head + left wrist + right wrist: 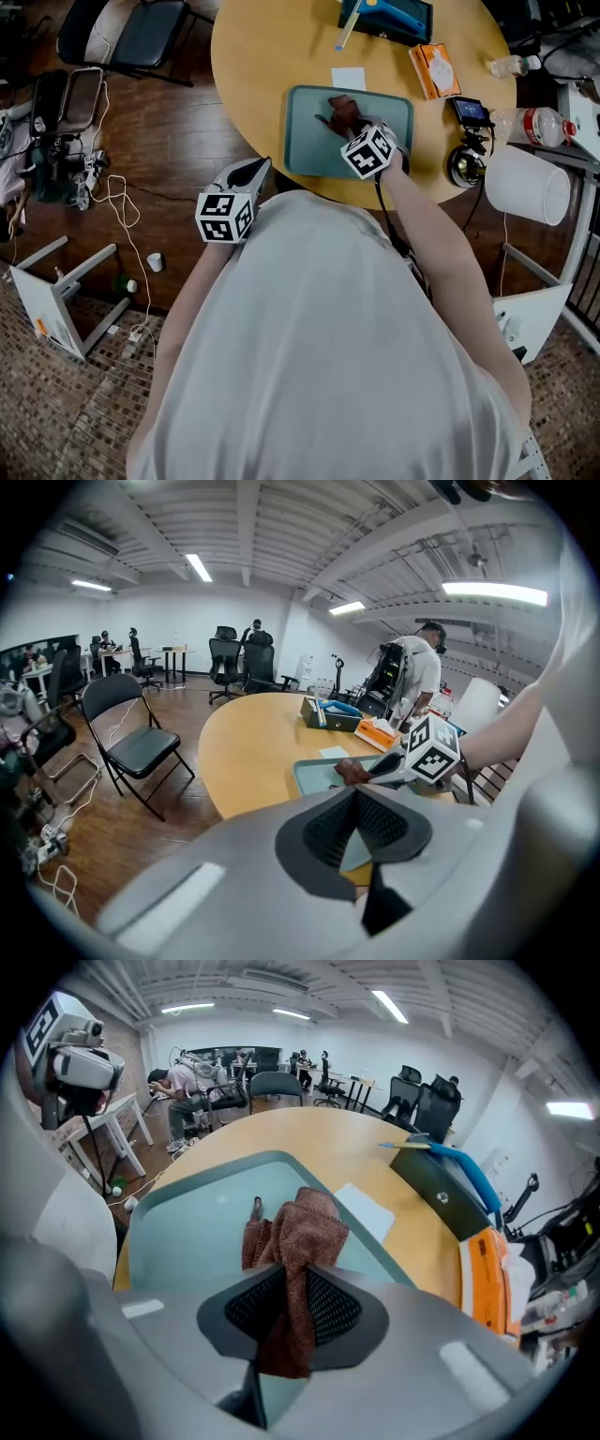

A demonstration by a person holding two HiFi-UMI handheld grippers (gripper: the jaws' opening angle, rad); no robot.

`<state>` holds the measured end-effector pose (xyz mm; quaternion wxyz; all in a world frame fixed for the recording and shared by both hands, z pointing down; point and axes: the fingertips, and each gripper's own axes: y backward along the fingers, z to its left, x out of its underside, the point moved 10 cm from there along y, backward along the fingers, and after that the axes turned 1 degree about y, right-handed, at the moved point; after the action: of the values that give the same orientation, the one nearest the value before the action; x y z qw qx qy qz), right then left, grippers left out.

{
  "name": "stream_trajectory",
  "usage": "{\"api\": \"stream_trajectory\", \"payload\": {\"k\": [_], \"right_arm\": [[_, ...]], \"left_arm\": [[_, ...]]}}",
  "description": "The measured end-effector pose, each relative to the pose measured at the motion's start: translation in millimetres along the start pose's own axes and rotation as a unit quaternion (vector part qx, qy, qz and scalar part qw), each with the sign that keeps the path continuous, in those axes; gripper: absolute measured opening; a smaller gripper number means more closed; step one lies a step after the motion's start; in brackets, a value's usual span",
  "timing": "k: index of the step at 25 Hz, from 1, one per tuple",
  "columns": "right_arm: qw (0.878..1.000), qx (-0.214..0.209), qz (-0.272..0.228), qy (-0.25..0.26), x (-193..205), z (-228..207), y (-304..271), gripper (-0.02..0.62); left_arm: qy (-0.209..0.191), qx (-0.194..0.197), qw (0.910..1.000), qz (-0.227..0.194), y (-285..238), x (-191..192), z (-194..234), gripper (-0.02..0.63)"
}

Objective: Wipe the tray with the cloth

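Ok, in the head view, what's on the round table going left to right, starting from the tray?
Green tray → orange box → small black device → plastic bottle. The cloth and paper note sit within the tray's span, so I left them out.

The right arm [427, 230] is stretched forward toward 12 o'clock over the table, and the right tongs [349, 124] at its end point on toward 11 o'clock with their marker cube uppermost. Their jaws are clamped on a fold of the cloth [300, 1227], which bunches out beyond the tips. The left arm [187, 291] is bent and tucked close to the body at 10 o'clock, short of the table edge, and the left tongs [361, 822] aim toward 1 o'clock with tips together, gripping nothing.
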<state>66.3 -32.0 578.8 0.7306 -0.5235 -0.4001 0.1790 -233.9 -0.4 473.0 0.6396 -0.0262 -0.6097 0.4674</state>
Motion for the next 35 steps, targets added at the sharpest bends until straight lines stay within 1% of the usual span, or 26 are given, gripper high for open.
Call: {"api": "stream_trajectory", "payload": {"k": [5,10,17,21,23,30,35], "right_arm": [[0.999,-0.038,-0.017,0.026,-36,21,-11,0.074],[0.995,-0.067,-0.03,0.07,-63,47,-20,0.074],[0.988,-0.113,-0.036,0.095,-68,65,-21,0.074],[0.986,-0.104,-0.026,0.129,-57,63,-13,0.074],[0.986,-0.096,-0.02,0.133,-46,58,-9,0.075],[0.993,-0.067,0.002,0.098,7,28,7,0.075],[0.997,-0.042,0.022,0.062,44,4,20,0.075]], "left_arm": [[0.015,-0.018,0.9997,-0.007,13,6,8,0.0],[0.025,-0.029,0.9993,-0.007,19,13,12,0.0],[0.019,-0.016,0.9997,-0.002,14,12,11,0.0],[0.01,0.0,0.9999,-0.001,6,7,8,0.0],[0.005,0.009,0.9999,0.001,0,4,4,0.0],[-0.02,0.044,0.9988,0.011,-23,-4,-15,0.0],[-0.032,0.058,0.9977,0.018,-31,-9,-22,0.0]]}}
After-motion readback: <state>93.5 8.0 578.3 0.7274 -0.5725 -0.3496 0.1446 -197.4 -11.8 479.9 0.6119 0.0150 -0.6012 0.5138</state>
